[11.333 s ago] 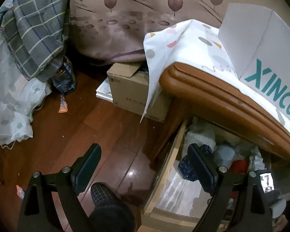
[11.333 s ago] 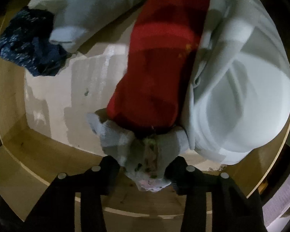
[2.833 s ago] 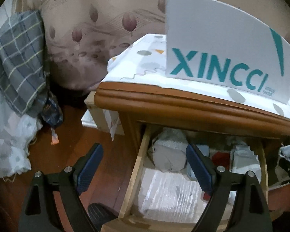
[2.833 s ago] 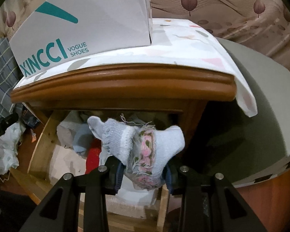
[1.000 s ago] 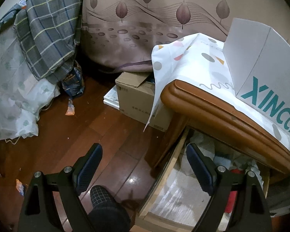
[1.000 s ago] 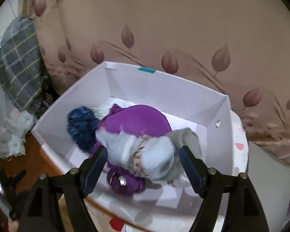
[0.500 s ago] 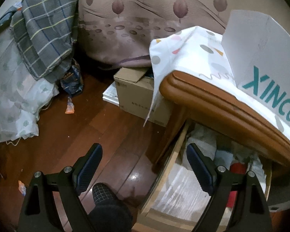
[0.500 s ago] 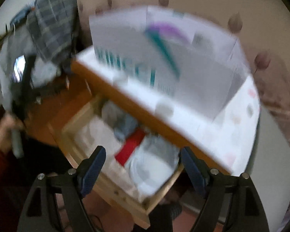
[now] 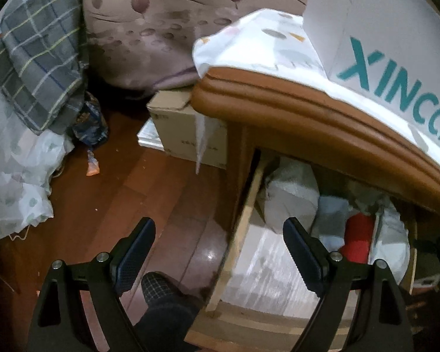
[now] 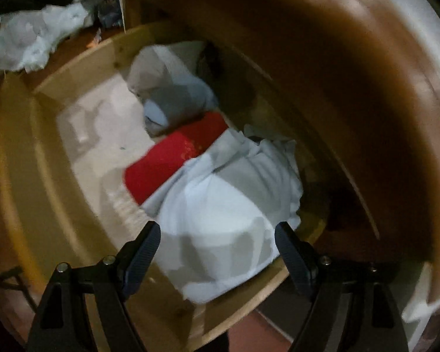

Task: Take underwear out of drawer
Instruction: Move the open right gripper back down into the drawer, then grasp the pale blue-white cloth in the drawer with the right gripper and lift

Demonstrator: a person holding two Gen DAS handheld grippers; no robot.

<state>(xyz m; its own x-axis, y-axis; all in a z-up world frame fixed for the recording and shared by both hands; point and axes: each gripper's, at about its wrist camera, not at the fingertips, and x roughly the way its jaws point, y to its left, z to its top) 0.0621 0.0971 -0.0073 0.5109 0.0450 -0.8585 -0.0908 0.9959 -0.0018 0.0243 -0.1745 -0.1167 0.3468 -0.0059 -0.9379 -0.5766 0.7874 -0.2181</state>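
Note:
The wooden drawer (image 10: pixel 73 220) is pulled out from under the brown nightstand top (image 9: pixel 322 123). Inside lie a large white bundle (image 10: pixel 231 211), a red piece (image 10: pixel 173 158), and a pale grey-blue bundle (image 10: pixel 173 99). My right gripper (image 10: pixel 217 243) is open and empty, hanging just above the white bundle. In the left wrist view the drawer side (image 9: pixel 240 228) shows the same pile: a white bundle (image 9: pixel 290 199), a red piece (image 9: pixel 358 237). My left gripper (image 9: pixel 217 240) is open and empty over the drawer's left side and the floor.
A white XINCCI shoe box (image 9: pixel 381 44) stands on a patterned cloth (image 9: pixel 264 47) on the nightstand. A cardboard box (image 9: pixel 184 129) sits on the dark wood floor (image 9: pixel 117 199). A plaid cloth (image 9: pixel 38 61) and white bedding (image 9: pixel 14 176) hang at the left. A person's slippered foot (image 9: pixel 161 302) is below.
My right gripper dropped from over the shoe box, where the knitted sock piece stayed, down into the drawer. The left gripper moved slightly down and toward the drawer.

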